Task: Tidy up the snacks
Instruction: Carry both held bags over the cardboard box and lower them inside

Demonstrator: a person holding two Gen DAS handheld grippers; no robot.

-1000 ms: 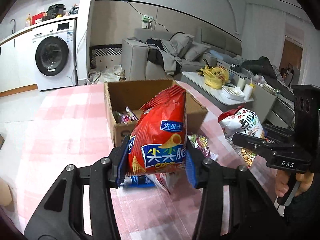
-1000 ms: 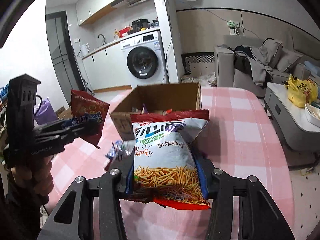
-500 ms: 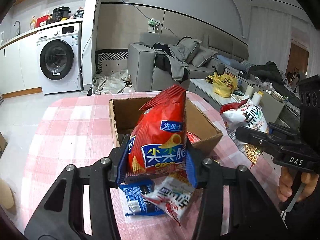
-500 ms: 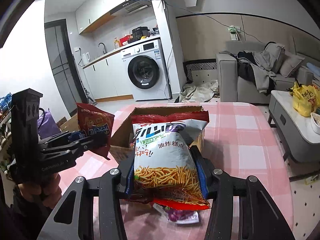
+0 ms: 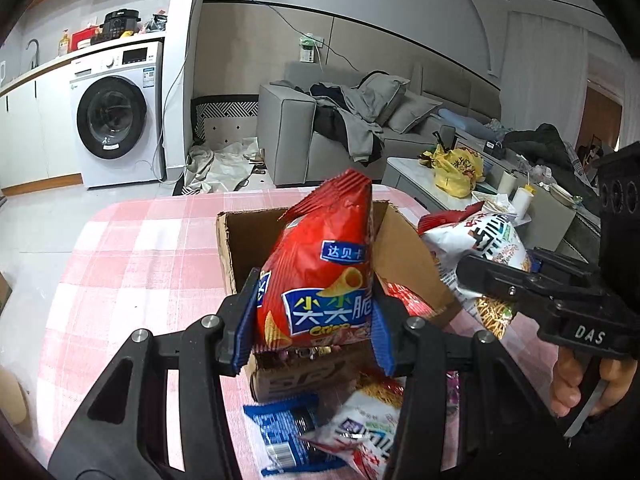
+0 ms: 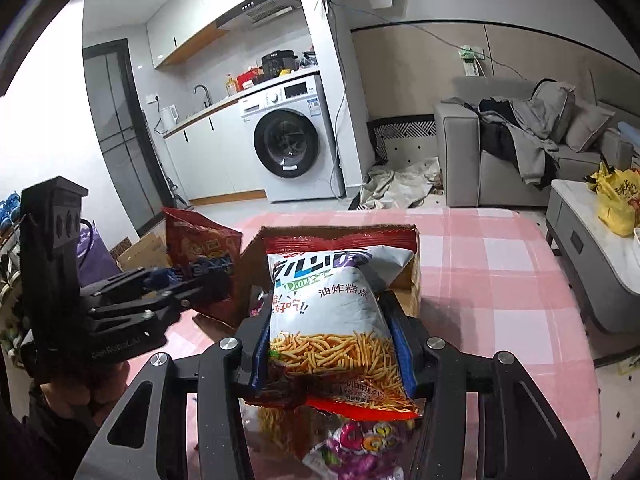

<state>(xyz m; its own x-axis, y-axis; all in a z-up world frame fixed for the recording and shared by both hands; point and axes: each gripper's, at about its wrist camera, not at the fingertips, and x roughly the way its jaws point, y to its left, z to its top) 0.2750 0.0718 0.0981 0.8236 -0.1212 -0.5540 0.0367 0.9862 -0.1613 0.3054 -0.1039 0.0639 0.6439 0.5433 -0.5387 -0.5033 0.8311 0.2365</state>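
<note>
Box (image 5: 304, 240) on the table (image 5: 132, 256), chip bag (image 5: 320, 280) held up in front of it, noodle snack bag (image 5: 486, 256) to its right, small packets (image 5: 320, 436) on the table below, sofa (image 5: 360, 128) far behind

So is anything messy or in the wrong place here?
Yes. A few snack packets, a blue one and a purple one, lie loose on the pink checked table instead of inside the cardboard box. Nothing looks spilled or torn.
</note>
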